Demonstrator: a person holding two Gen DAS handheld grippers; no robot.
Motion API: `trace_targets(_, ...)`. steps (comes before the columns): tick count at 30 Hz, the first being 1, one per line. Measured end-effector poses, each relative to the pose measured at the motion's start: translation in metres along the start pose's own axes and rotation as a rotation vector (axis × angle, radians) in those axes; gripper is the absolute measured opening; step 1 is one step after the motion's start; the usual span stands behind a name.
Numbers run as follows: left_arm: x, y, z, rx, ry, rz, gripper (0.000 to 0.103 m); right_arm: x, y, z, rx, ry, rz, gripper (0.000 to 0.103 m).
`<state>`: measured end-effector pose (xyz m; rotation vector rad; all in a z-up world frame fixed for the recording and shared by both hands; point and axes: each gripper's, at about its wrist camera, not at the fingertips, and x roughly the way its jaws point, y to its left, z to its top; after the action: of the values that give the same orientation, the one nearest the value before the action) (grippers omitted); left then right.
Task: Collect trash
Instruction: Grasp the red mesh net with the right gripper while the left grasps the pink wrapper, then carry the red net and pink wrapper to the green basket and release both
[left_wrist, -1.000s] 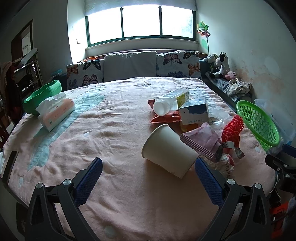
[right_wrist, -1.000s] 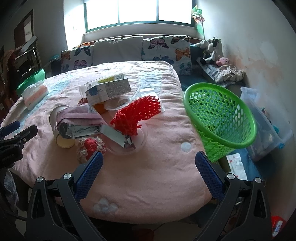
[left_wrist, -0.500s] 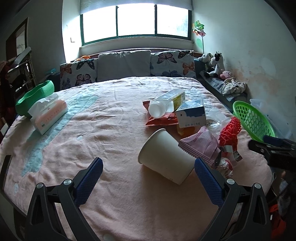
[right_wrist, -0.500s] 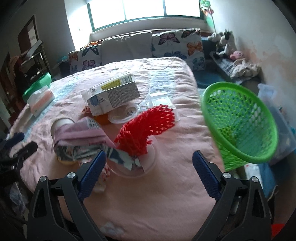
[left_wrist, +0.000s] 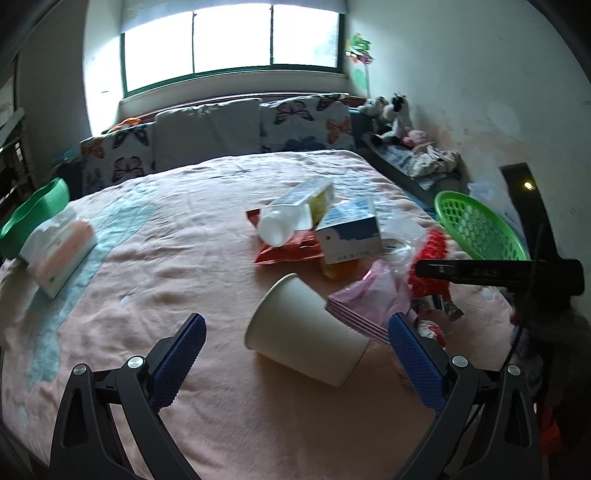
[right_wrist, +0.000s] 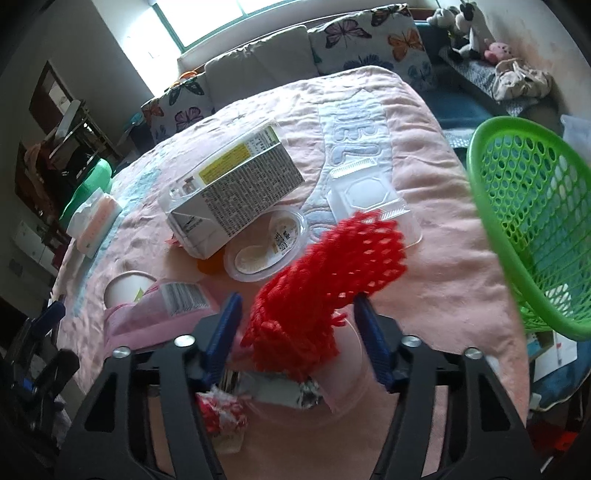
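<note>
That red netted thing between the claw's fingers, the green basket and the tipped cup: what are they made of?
Red net: looks like soft foam mesh, matte, with frayed ends, the kind that sleeves fruit.
Green basket: looks like rigid moulded plastic, slightly glossy, with a regular lattice of holes.
Cup: probably paper, a matte off-white wall with a thin rolled rim.

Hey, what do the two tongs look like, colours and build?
Both match: the left tongs and right tongs have black angular frames with silver screws and two fingers faced with blue knurled pads. No cables, sleeves or markings show.
</note>
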<state>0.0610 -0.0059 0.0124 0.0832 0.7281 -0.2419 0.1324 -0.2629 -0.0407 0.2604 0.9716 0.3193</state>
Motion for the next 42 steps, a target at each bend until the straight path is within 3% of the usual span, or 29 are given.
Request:
trace_targets(2,0.002,-0.005,0.004,0.030,0.002,-0.035,0.096,-0.004,0.000,0.000,-0.002,-0.014,0.003,0.046)
trace_targets(4,0.004,-0.010,0.008,0.058,0.004,-0.060,0.096,-0.010,-0.001,-0.001,0.000,-0.030,0.017,0.035)
trace_targets(10,0.021,-0.034,0.023,0.182,0.021,-0.147,0.095,-0.031,-0.009,0.000,0.017,-0.078,0.040,0.032)
trace_targets(14,0.041,-0.046,0.031,0.231,0.083,-0.206,0.084,-0.049,-0.013,0.000,0.025,-0.116,0.049,0.032)
trace_targets(19,0.059,-0.052,0.033,0.283,0.144,-0.275,0.080,-0.070,-0.022,0.002,0.031,-0.161,0.042,0.032)
trace_targets(24,0.071,-0.053,0.031,0.302,0.192,-0.283,0.070,-0.079,-0.031,0.002,0.036,-0.177,0.020,0.032)
trace_targets(30,0.067,-0.053,0.028,0.315,0.184,-0.310,0.053,-0.087,-0.047,-0.002,0.060,-0.189,-0.016,0.032)
trace_targets(37,0.057,-0.053,0.027,0.314,0.149,-0.307,0.046,-0.099,-0.069,-0.003,0.088,-0.210,-0.059,0.032)
trace_targets(38,0.055,-0.053,0.029,0.308,0.144,-0.306,0.041,-0.101,-0.072,-0.003,0.091,-0.215,-0.066,0.032)
trace_targets(42,0.043,-0.050,0.035,0.283,0.115,-0.307,0.041,-0.109,-0.089,-0.002,0.110,-0.231,-0.102,0.032)
